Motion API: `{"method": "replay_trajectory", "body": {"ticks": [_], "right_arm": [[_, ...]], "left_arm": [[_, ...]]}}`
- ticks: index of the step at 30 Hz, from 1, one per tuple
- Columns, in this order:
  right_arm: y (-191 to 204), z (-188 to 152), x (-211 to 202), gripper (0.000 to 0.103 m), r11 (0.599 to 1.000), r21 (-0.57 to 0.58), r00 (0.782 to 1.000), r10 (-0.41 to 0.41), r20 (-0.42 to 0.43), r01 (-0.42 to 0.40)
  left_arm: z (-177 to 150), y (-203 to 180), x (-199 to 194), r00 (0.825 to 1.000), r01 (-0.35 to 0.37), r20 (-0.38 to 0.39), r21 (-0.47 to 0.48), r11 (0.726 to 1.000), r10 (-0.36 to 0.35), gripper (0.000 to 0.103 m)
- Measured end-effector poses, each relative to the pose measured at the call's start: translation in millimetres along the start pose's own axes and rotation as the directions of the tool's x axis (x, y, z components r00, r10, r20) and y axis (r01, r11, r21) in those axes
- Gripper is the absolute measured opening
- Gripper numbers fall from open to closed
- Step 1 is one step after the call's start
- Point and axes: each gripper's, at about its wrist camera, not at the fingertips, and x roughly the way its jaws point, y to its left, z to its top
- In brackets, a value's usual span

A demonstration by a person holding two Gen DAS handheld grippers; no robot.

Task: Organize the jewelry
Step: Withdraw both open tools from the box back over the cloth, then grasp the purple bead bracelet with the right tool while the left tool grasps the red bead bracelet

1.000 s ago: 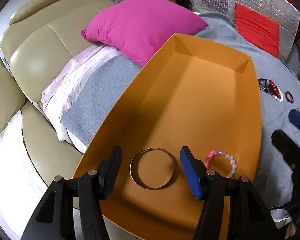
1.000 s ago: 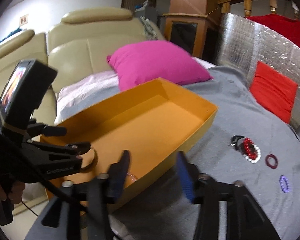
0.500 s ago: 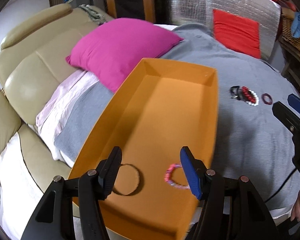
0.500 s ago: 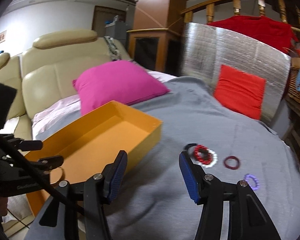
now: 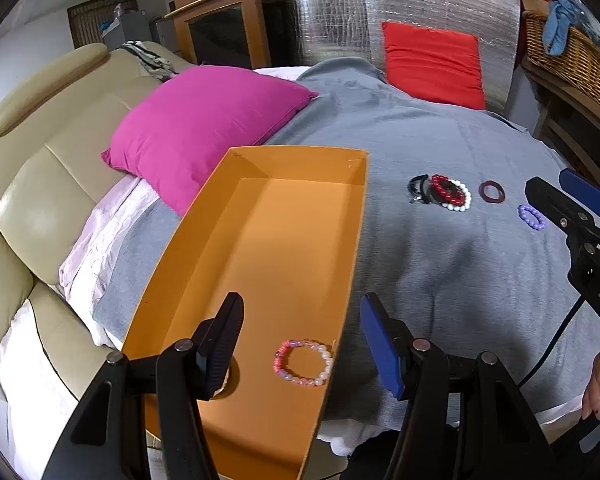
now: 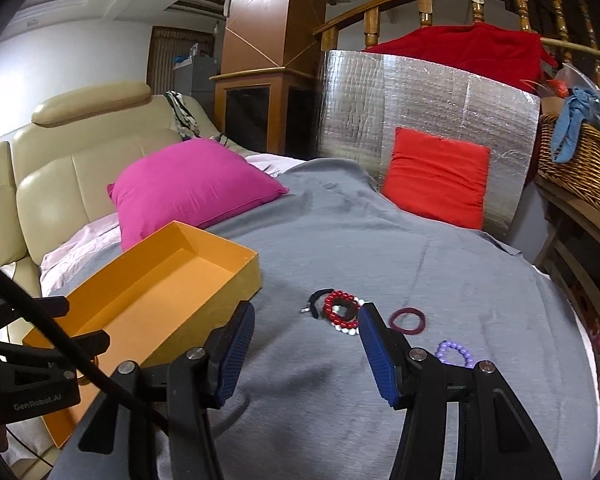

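Observation:
An orange box (image 5: 284, 240) lies on a grey cloth (image 5: 440, 264). A pink and pearl bracelet (image 5: 303, 362) lies at its near end, with a gold bangle (image 5: 229, 380) mostly hidden behind my left finger. My left gripper (image 5: 300, 332) is open and empty above that end. On the cloth to the right lie a red and white bead bracelet (image 6: 342, 312), a black clasp piece (image 6: 314, 305), a dark red ring (image 6: 408, 321) and a purple bead bracelet (image 6: 454, 353). My right gripper (image 6: 306, 340) is open and empty, raised just short of the bead bracelet.
A magenta pillow (image 5: 204, 120) lies behind the box against a beige sofa (image 5: 40, 152). A red cushion (image 6: 436, 176) leans on a silver foil panel (image 6: 420, 100) at the back. A wicker basket (image 6: 576, 160) stands at the right.
Both grippers have pulled back from the box and swung right towards the loose jewelry on the cloth. The bangle and the pink bracelet stay in the box.

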Motion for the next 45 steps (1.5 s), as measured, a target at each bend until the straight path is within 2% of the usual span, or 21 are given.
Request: {"method": "replay_trajectory", "body": {"ticks": [16, 20, 22, 27, 32, 35, 38, 41, 45], "right_arm": [[-44, -12, -1, 0.058, 0.998, 0.036, 0.998, -0.057, -0.028, 0.058], [-68, -18, 8, 0.059, 0.995, 0.069, 0.996, -0.067, -0.063, 0.072], [-89, -23, 15, 0.059, 0.989, 0.127, 0.993, -0.061, -0.098, 0.073], [-164, -40, 37, 0.059, 0.934, 0.350, 0.978, 0.002, -0.210, 0.074], [-235, -70, 55, 0.059, 0.815, 0.571, 0.947, 0.100, -0.306, 0.098], [-264, -86, 65, 0.059, 0.746, 0.656, 0.931, 0.154, -0.332, 0.110], [-278, -95, 74, 0.058, 0.708, 0.696, 0.924, 0.176, -0.341, 0.122], [-280, -94, 85, 0.053, 0.707, 0.697, 0.919, 0.186, -0.348, 0.120], [-274, -87, 104, 0.049, 0.732, 0.669, 0.915, 0.173, -0.365, 0.128]], "left_arm": [[-2, -39, 4, 0.999, 0.042, -0.013, 0.061, 0.997, -0.041, 0.062], [-5, -52, 9, 0.998, 0.059, -0.027, 0.088, 0.994, -0.056, 0.062], [-8, -59, 14, 0.997, 0.069, -0.041, 0.101, 0.992, -0.065, 0.062], [-15, -74, 24, 0.994, 0.089, -0.072, 0.121, 0.989, -0.081, 0.062], [-16, -88, 33, 0.991, 0.108, -0.092, 0.151, 0.983, -0.095, 0.062], [-11, -102, 39, 0.990, 0.122, -0.096, 0.177, 0.977, -0.106, 0.062], [-2, -116, 41, 0.990, 0.131, -0.082, 0.207, 0.970, -0.116, 0.062], [9, -132, 45, 0.989, 0.144, -0.074, 0.235, 0.961, -0.130, 0.062], [20, -142, 48, 0.985, 0.169, -0.069, 0.247, 0.954, -0.157, 0.062]]}}
